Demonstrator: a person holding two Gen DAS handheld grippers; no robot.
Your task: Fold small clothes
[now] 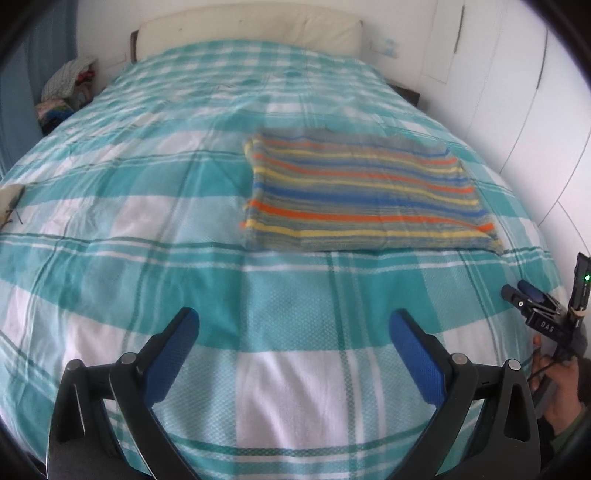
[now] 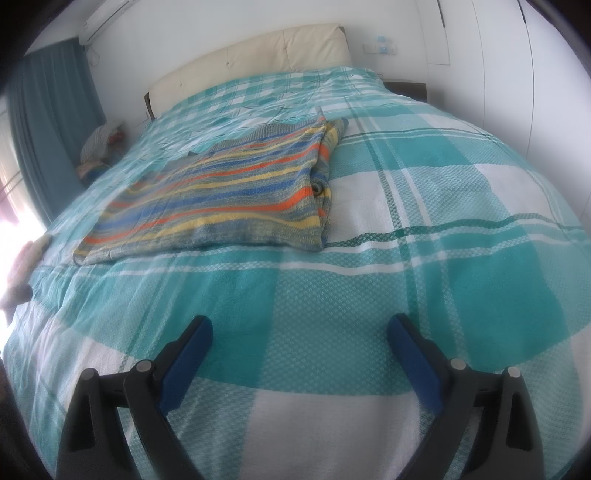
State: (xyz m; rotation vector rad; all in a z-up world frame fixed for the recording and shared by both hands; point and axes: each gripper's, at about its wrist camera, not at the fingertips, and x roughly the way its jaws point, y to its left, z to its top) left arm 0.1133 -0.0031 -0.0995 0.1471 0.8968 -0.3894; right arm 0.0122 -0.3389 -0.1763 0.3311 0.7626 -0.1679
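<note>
A striped knit garment point(image 1: 365, 195), with orange, yellow, blue and grey bands, lies folded flat in a rectangle on the bed. It also shows in the right wrist view point(image 2: 221, 195), ahead and to the left. My left gripper point(image 1: 295, 321) is open and empty, above the bedspread, short of the garment's near edge. My right gripper point(image 2: 300, 326) is open and empty, above the bedspread, well short of the garment. The right gripper also shows at the right edge of the left wrist view point(image 1: 517, 291), held by a hand.
The bed is covered by a teal and white plaid bedspread point(image 1: 147, 221), with a cream headboard point(image 1: 251, 29) at the far end. A pile of clothes point(image 1: 68, 88) sits beside the bed at far left. White wardrobe doors point(image 2: 517, 74) stand on the right. A teal curtain point(image 2: 51, 110) hangs left.
</note>
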